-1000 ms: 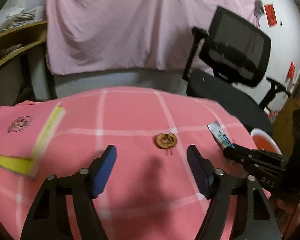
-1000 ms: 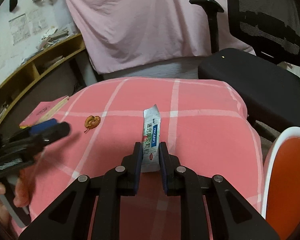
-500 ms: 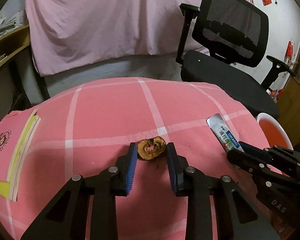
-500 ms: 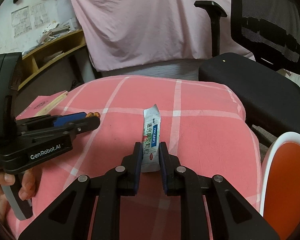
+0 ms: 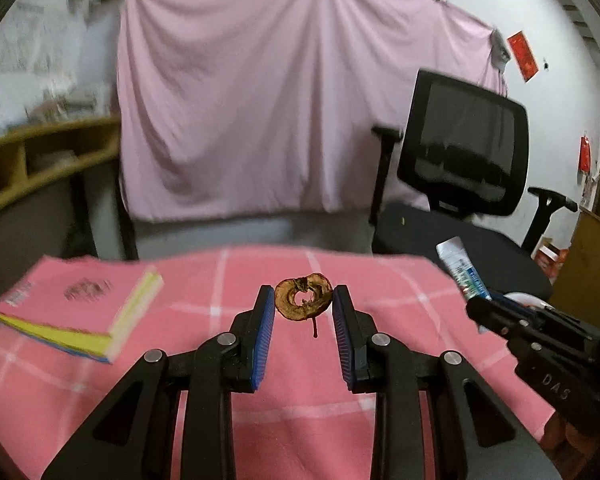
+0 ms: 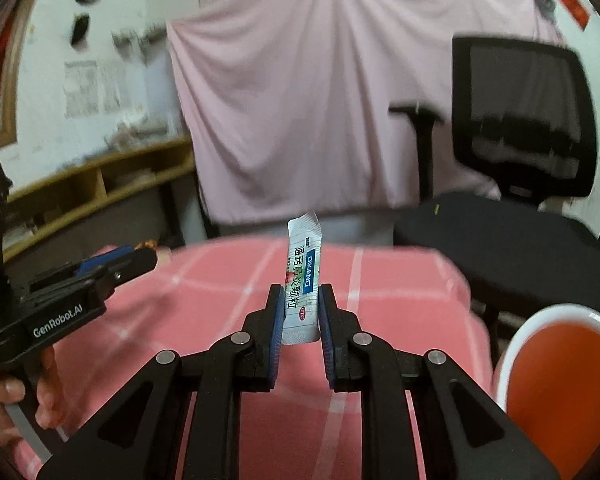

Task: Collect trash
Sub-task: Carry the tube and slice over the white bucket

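My left gripper (image 5: 303, 300) is shut on a brown dried fruit ring (image 5: 303, 296) with a small stem hanging down, and holds it in the air above the pink checked tablecloth (image 5: 300, 392). My right gripper (image 6: 299, 309) is shut on a white sachet (image 6: 301, 280) with a blue label, which stands upright between the pads, also off the cloth. In the left wrist view the right gripper (image 5: 484, 307) shows at the right edge with the sachet (image 5: 459, 267) sticking up. In the right wrist view the left gripper (image 6: 146, 258) shows at the left, held by a hand (image 6: 4, 392).
A pink book with yellow pages (image 5: 80, 304) lies on the cloth at the left. A white bin with an orange inside (image 6: 559, 376) stands low at the right. A black office chair (image 5: 459, 168) stands behind the table, a pink sheet (image 5: 280, 112) hangs at the back, wooden shelves (image 5: 28, 160) at the left.
The left gripper shut on the fruit ring and lifted it off the cloth. The right gripper, still shut on the sachet, lifted it too. Both views tilted upward.
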Demonstrator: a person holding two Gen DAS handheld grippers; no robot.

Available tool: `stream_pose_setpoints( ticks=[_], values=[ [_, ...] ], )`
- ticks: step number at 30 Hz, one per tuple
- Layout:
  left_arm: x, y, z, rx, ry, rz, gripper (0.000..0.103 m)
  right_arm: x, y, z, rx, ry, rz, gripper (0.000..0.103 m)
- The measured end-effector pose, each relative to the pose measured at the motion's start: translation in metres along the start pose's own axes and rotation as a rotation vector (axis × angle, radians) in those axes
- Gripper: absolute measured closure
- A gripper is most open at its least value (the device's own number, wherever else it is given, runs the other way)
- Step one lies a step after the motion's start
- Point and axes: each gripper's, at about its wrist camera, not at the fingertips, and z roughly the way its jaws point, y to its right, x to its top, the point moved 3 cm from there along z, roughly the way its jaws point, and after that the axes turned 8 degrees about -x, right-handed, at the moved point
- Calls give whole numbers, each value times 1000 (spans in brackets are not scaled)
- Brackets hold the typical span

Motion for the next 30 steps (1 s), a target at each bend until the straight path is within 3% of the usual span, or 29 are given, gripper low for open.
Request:
stream_pose_setpoints(
  ticks=[5,12,19,30],
  values=[
    [13,25,-30,23,120,33,78,11,12,-34,-12,163,53,88],
    [27,65,-46,-8,159,91,78,21,34,-66,-28,283,88,88],
    [38,116,-39,-69,173,165,78,23,74,-87,-91,333,142,88],
    [44,182,-20,-179,157,217,78,15,137,-113,-204,329,204,88]
  ],
)
